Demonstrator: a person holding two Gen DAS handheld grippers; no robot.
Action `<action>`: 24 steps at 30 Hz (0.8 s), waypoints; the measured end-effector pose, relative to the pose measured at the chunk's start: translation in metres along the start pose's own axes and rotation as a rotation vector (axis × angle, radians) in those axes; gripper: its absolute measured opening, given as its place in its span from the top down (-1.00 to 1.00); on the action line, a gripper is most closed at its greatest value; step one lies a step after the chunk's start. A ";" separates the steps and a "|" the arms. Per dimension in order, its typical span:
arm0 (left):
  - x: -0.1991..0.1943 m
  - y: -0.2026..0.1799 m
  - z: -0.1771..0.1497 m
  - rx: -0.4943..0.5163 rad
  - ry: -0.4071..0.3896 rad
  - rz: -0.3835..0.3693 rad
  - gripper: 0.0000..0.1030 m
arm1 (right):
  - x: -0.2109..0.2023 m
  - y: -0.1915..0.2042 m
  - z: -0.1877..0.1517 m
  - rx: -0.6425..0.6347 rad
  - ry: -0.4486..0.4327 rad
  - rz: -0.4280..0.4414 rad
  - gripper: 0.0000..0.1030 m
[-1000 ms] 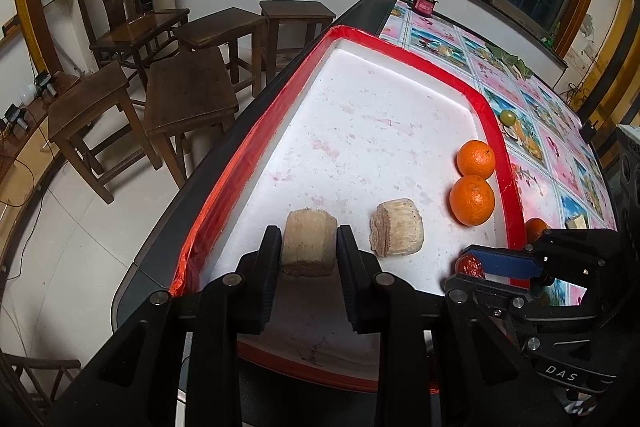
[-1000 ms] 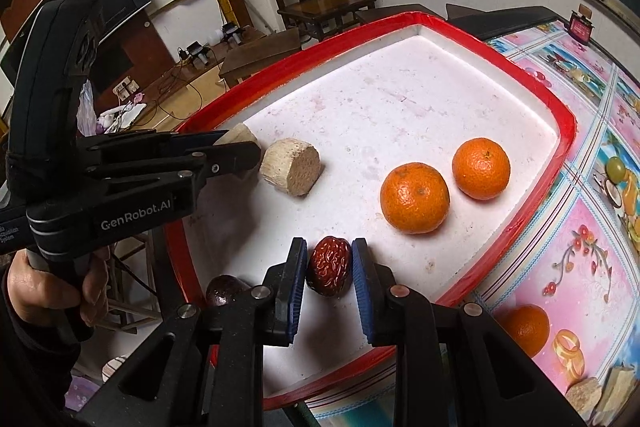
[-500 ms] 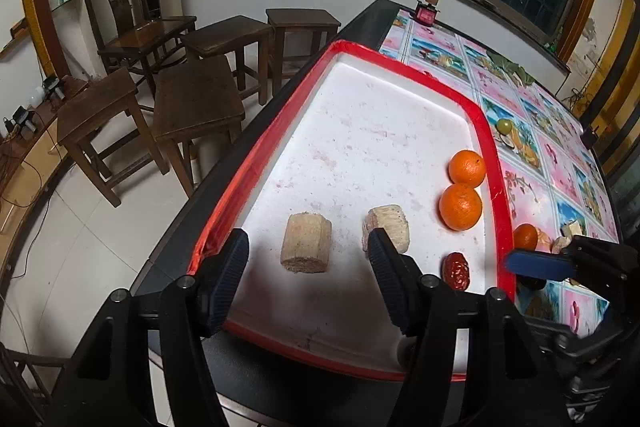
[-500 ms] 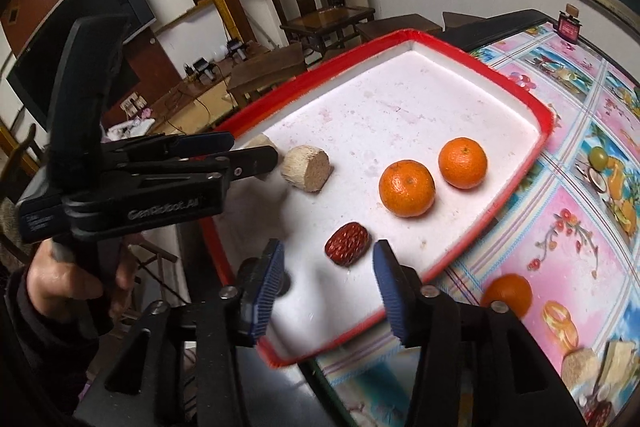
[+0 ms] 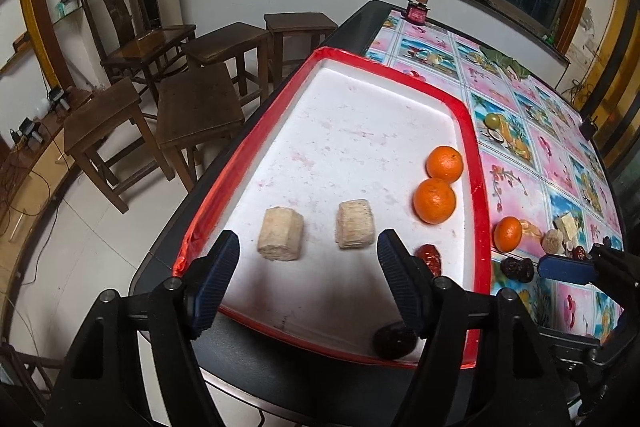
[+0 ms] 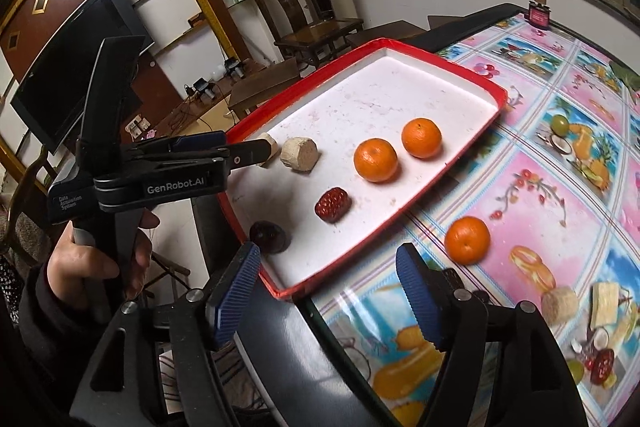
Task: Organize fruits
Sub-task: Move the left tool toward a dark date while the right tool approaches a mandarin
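Note:
A red-rimmed white tray (image 5: 474, 147) holds two beige chunks (image 5: 281, 240) (image 5: 354, 229), two oranges (image 5: 434, 201) (image 5: 444, 163), a red date (image 5: 431, 258) and a dark fruit (image 5: 394, 339). My left gripper (image 5: 307, 247) hovers back from the chunks, jaws opening, nothing pressed between them. In the right wrist view my right gripper (image 6: 328, 259) hangs over the tray's near corner, behind the red date (image 6: 333, 205) and dark fruit (image 6: 268, 237), jaws opening and empty. A third orange (image 6: 467, 240) lies on the tablecloth beside the tray (image 6: 440, 61).
More beige pieces (image 6: 560, 305) and a dark date (image 5: 517, 269) lie on the patterned cloth right of the tray. Wooden stools (image 5: 196, 107) and a chair stand left of the table. A small jar (image 5: 417, 11) sits at the far end. A hand (image 6: 80, 263) holds the left gripper.
The left gripper let go of the beige chunk and the right let go of the red date. Both drew back and up with jaws spreading wide.

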State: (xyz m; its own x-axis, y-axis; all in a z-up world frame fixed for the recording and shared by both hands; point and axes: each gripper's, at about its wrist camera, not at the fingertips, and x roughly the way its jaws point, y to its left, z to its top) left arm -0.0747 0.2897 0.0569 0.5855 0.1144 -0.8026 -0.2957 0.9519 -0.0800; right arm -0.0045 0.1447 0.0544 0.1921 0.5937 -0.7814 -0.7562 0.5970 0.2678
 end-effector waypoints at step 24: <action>-0.038 -0.046 -0.009 0.069 -0.032 -0.063 -0.57 | -0.053 -0.018 -0.051 0.056 -0.053 0.006 -0.58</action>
State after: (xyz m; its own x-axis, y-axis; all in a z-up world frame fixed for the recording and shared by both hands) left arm -0.0900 0.2389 0.0859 0.6254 0.0613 -0.7779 -0.2049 0.9748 -0.0880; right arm -0.0325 0.0745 0.0627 0.2218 0.6240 -0.7493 -0.7215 0.6219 0.3043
